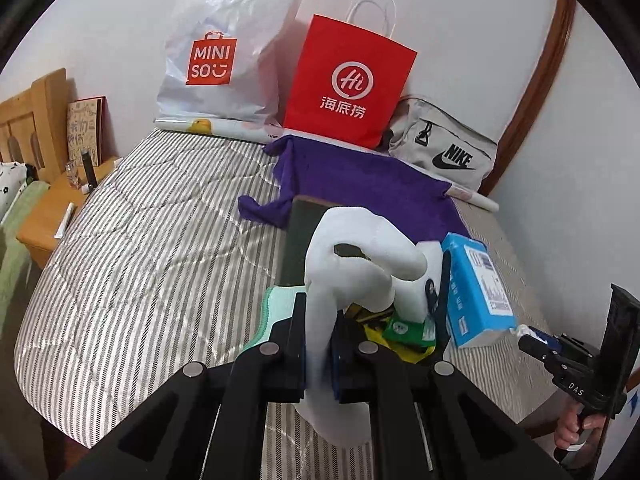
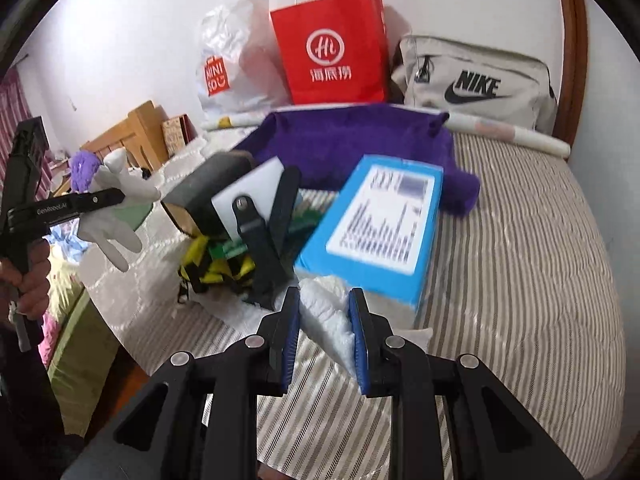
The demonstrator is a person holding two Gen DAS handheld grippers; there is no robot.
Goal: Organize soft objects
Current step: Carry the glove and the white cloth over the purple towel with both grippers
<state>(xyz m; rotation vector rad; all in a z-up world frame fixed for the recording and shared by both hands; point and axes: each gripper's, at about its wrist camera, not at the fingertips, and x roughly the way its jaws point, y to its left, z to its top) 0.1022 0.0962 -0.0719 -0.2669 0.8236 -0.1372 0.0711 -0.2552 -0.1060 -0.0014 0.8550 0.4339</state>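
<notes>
My left gripper (image 1: 320,320) is shut on a white glove (image 1: 360,248) and holds it up above the striped bed (image 1: 140,260); the glove's fingers droop over a pile of items. In the right wrist view the same glove (image 2: 116,216) hangs from the left gripper (image 2: 120,196) at the left. My right gripper (image 2: 324,312) is closed around a white fluffy cloth (image 2: 328,312) lying on the bed beside a blue box (image 2: 380,220). A purple towel (image 2: 352,140) lies spread behind the pile.
A Miniso plastic bag (image 1: 216,52), a red paper bag (image 1: 344,80) and a grey Nike bag (image 1: 444,144) stand along the wall. A dark sponge block (image 2: 212,184), a white block (image 2: 256,192), a black clip (image 2: 260,248) and yellow-green items (image 2: 216,264) sit in the pile. A wooden nightstand (image 1: 52,216) is left.
</notes>
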